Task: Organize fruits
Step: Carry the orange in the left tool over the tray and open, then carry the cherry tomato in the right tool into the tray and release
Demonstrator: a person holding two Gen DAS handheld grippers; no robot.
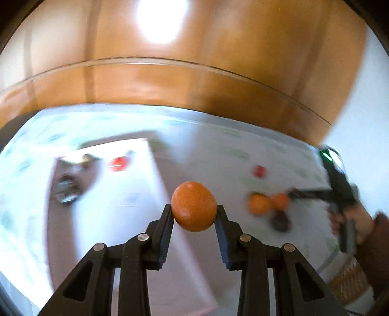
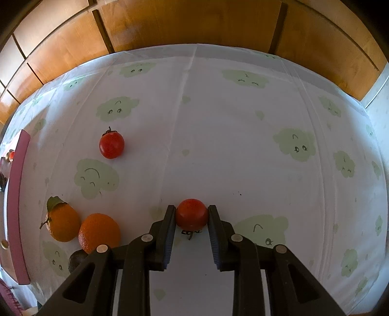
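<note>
My left hand-held gripper [image 1: 194, 209] squeezes an orange [image 1: 193, 206], held up above the worktop [image 1: 243, 150]. To its right, two more oranges [image 2: 80, 227] sit touching on the white cloth, with a tomato [image 2: 111, 144] behind them. Further right, my right hand-held gripper [image 2: 191, 212] pinches a red tomato [image 2: 191, 214] low against the cloth.

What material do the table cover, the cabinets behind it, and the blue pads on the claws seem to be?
Table cover: probably thin plastic or coated cloth; it has sharp fold creases, a slight sheen and printed green clouds.
Cabinets: wood or wood veneer, glossy; visible grain and reflections.
Blue pads on the right claw: likely rubber or soft plastic, matte and ribbed.
</note>
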